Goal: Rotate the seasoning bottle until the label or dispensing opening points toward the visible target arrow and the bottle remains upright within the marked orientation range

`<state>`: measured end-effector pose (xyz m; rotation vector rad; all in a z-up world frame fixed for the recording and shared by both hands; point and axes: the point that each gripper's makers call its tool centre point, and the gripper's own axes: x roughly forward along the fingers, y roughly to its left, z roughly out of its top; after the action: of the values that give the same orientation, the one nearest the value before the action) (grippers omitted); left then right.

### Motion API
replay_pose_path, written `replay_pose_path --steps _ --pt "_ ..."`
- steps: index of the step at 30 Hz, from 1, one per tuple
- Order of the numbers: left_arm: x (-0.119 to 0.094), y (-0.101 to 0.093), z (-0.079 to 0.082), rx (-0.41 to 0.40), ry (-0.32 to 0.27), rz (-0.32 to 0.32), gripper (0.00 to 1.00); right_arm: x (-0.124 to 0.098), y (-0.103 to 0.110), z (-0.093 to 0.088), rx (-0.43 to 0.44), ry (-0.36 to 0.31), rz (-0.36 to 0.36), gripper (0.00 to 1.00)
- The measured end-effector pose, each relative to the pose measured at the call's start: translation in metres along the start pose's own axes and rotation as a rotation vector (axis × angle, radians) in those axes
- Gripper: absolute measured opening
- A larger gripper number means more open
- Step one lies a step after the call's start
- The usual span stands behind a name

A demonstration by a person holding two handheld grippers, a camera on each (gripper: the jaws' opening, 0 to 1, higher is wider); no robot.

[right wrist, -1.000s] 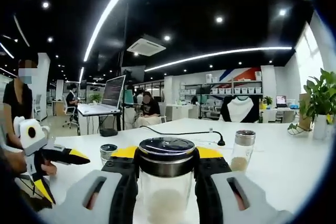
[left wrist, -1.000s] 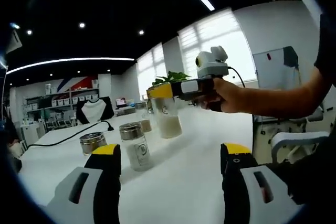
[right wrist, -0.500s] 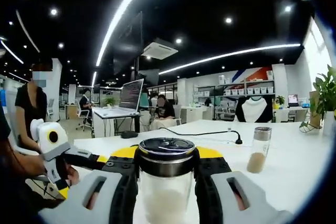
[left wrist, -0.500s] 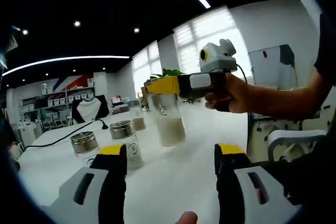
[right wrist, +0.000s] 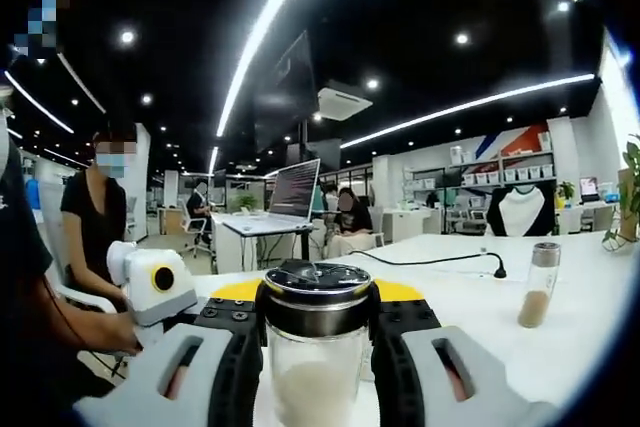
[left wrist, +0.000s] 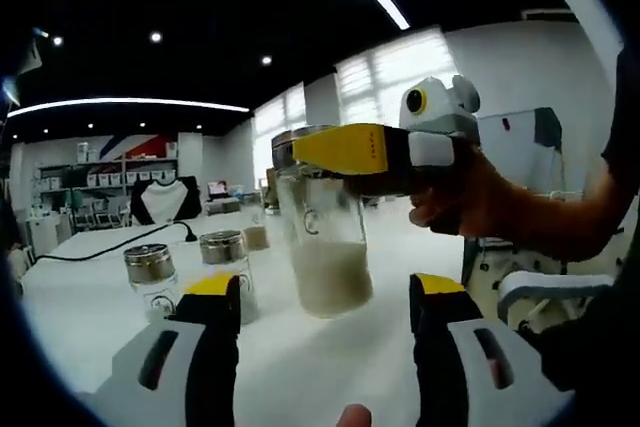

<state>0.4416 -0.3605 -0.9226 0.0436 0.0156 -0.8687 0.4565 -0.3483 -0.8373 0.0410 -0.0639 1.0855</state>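
Right gripper view: seasoning bottle [right wrist: 316, 347], label unreadable.

Clear glass seasoning bottle [left wrist: 322, 237] with a dark metal lid, lower part filled with white grains: upright, clamped at the neck by the yellow-and-grey right gripper [left wrist: 345, 150], a hand [left wrist: 470, 202] behind. Two small steel-capped glass shakers [left wrist: 152, 277] stand upright on the white worktop [left wrist: 330, 367]. Left gripper [left wrist: 322, 297]: black-and-yellow jaws apart, empty.

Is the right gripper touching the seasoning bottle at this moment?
Touching. In the right gripper view, the right gripper has its jaws pressed against both sides of the seasoning bottle just under its lid, no gap showing.
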Motion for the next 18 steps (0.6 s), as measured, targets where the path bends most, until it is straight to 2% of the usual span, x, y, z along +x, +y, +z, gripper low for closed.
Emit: replay_pose_path --steps 1,3,6,9,13,15,18 --pt "0.000 -0.002 -0.002 0.031 0.009 -0.015 0.73 0.001 0.005 0.000 -0.002 0.003 0.012 0.38" --pt "0.000 0.000 0.000 0.051 -0.010 -0.002 0.72 0.003 0.011 0.000 -0.012 0.004 0.026 0.38" --pt "-0.001 -0.005 0.004 0.038 -0.032 -0.024 0.70 0.004 0.017 -0.001 0.004 0.000 0.050 0.38" --pt "-0.002 -0.002 0.005 0.026 -0.045 -0.011 0.68 0.004 0.023 0.000 0.030 -0.013 0.076 0.38" --pt "-0.003 -0.010 0.010 -0.011 -0.074 -0.063 0.63 0.003 0.034 0.002 0.050 -0.038 0.133 0.38" --pt "-0.004 -0.009 0.011 -0.026 -0.081 -0.060 0.63 0.002 0.037 0.003 0.061 -0.049 0.151 0.38" --pt "-0.005 -0.012 0.013 -0.008 -0.100 -0.077 0.57 0.001 0.040 0.004 0.060 -0.059 0.170 0.38"
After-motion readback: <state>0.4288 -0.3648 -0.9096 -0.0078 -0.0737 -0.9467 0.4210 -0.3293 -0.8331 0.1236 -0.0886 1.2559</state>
